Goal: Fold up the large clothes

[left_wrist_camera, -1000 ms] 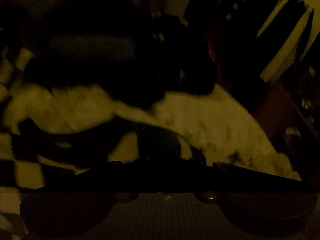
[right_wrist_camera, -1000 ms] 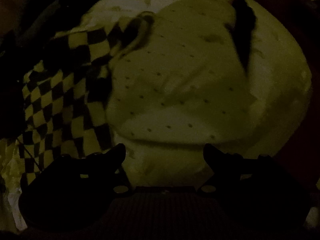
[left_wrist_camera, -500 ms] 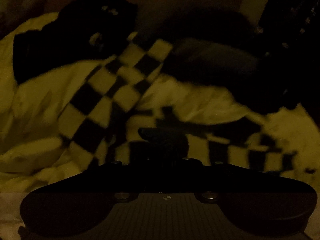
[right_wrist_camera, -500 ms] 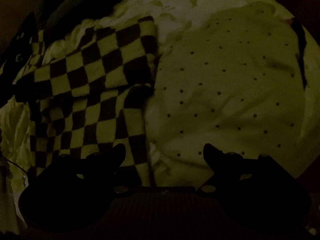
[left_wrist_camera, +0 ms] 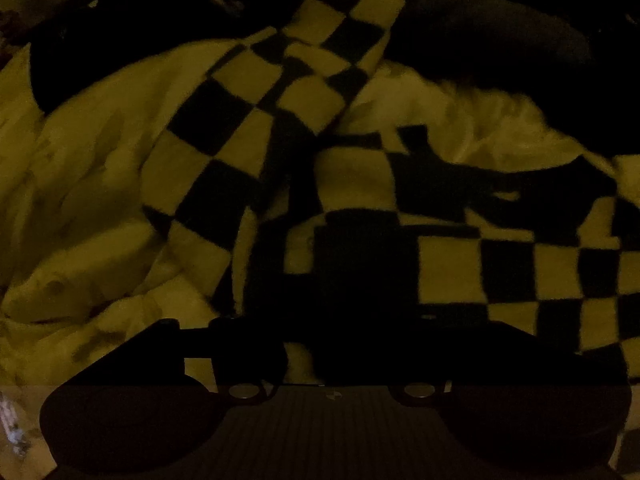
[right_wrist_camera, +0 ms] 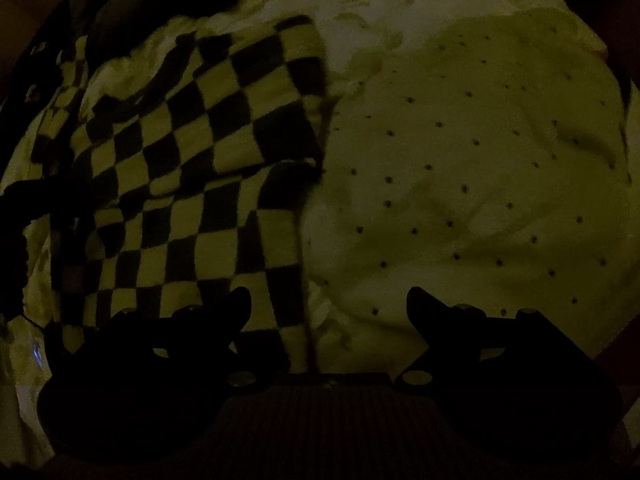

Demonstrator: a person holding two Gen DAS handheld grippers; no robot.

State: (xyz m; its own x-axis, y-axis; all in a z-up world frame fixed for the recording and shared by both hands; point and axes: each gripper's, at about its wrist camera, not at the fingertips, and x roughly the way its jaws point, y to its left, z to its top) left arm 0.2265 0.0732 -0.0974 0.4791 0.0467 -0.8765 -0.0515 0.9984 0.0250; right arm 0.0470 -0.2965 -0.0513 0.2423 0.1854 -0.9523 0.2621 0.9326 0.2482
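The light is very dim. A black-and-pale checkered garment (left_wrist_camera: pixel 248 128) lies crumpled on pale bedding (left_wrist_camera: pixel 80 200), one strip of it running up and away. My left gripper (left_wrist_camera: pixel 360 332) hangs just above its near folds; the jaws are opening, the cloth lies under and between them, and no pad visibly presses on it. In the right wrist view the same checkered garment (right_wrist_camera: pixel 192 160) fills the left half. My right gripper (right_wrist_camera: pixel 328 300) stands open over its right edge, holding nothing.
A pale cloth with small dark dots (right_wrist_camera: pixel 480 160) is spread to the right of the checkered garment. Dark, bulky shapes (left_wrist_camera: pixel 500 40) sit along the far side in the left wrist view. Pale rumpled bedding (right_wrist_camera: pixel 360 8) shows beyond the garment.
The left gripper's fingers, together before, have spread apart, and it has come down closer to the checkered cloth. In the right wrist view the checkered garment now lies more spread out.
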